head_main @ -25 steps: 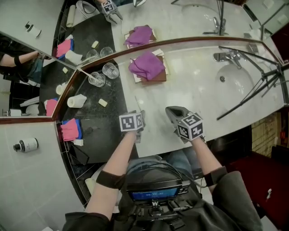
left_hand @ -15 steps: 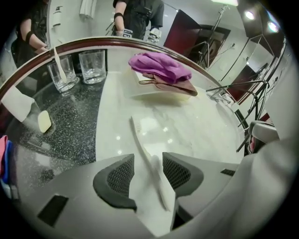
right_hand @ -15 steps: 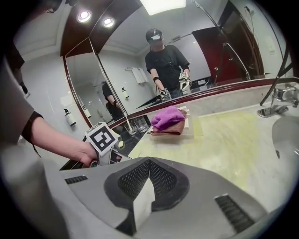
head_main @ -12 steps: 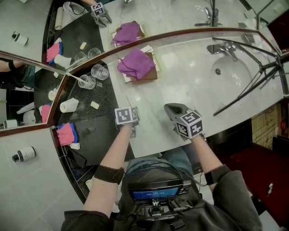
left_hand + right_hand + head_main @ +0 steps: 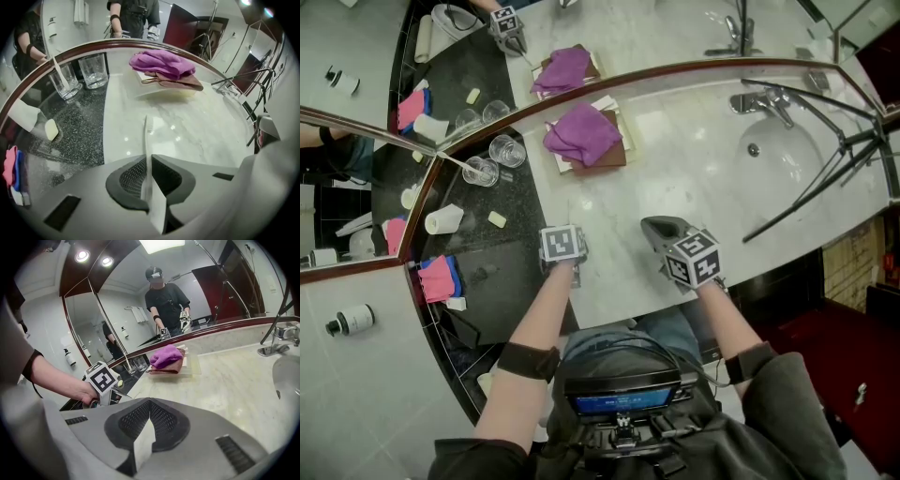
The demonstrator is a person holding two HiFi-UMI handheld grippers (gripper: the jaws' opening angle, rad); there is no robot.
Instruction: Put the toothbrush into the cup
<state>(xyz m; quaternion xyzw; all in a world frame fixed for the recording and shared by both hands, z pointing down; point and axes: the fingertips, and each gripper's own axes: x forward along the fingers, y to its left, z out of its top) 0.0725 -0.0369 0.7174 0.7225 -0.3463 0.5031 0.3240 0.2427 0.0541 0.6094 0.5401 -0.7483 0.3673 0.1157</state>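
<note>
The left gripper point(image 5: 148, 158), whose jaws have just been closing on the toothbrush point(image 5: 147, 133), hides the lower end of the handle between them. In the head view its marker cube point(image 5: 562, 243) covers those jaws entirely. The sink point(image 5: 287, 376) is cut off by the right gripper view's edge. A small pale lump point(image 5: 51, 130) on the dark counter point(image 5: 75, 140) is perhaps soap. The label on the pump bottle point(image 5: 352, 320) is too small to read.

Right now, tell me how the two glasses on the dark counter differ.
The left glass holds a leaning white toothbrush; the right glass is empty. The left glass stands nearer the mirrors' corner than the right glass. Both are clear, upright, on dark granite.
</note>
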